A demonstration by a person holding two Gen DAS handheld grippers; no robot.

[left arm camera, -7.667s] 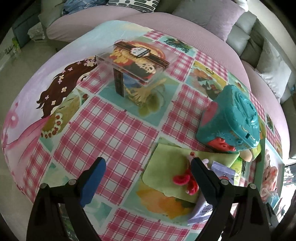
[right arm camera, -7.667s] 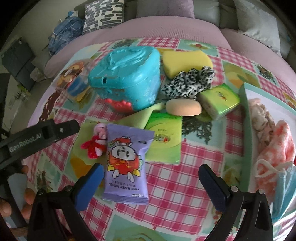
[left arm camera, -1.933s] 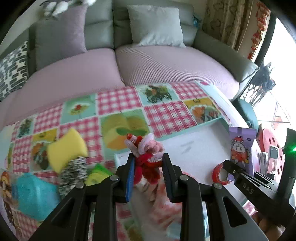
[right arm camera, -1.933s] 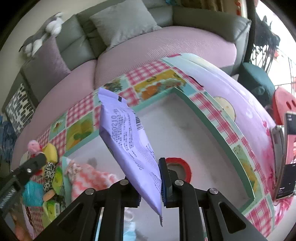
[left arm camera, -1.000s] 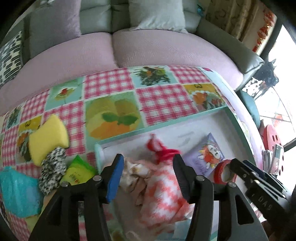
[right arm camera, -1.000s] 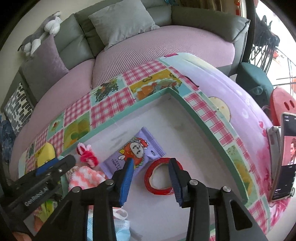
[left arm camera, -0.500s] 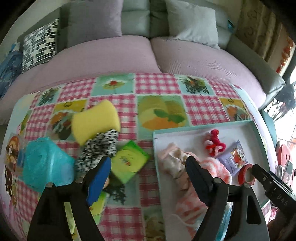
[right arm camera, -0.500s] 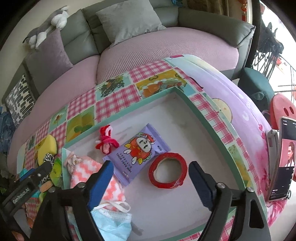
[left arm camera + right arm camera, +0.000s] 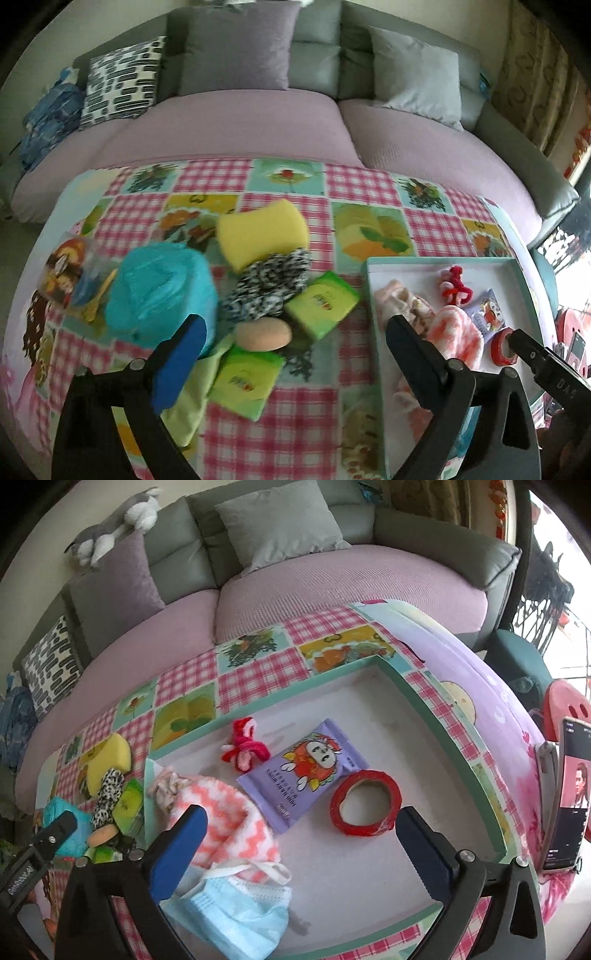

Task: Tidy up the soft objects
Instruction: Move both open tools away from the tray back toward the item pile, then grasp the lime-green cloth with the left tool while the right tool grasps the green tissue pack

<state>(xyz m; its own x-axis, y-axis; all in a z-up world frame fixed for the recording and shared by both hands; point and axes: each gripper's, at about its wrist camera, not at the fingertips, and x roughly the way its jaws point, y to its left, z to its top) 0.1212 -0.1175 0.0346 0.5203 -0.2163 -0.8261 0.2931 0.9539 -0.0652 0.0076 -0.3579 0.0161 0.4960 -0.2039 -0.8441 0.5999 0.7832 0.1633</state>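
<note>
Checked worktop [image 9: 288, 417] before a sofa; both tools, left tool [image 9: 295, 347] and right tool [image 9: 301, 834], gape empty. Crowded peach puff [image 9: 264, 334] risks dragging a green pack [image 9: 321, 304] along.

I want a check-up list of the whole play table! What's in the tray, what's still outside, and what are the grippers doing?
Surface: patchwork tablecloth with teal tray on it.
Job's things: in the tray, red yarn doll, purple wipes pack, pink-white fuzzy cloth, blue face mask; outside, yellow sponge, zebra scrunchie, peach puff, green packs.
Clutter: red tape roll, teal box.
Grippers: left gripper and right gripper open, empty.
Cables: nothing seen.
Surroundings: sofa, phone.
</note>
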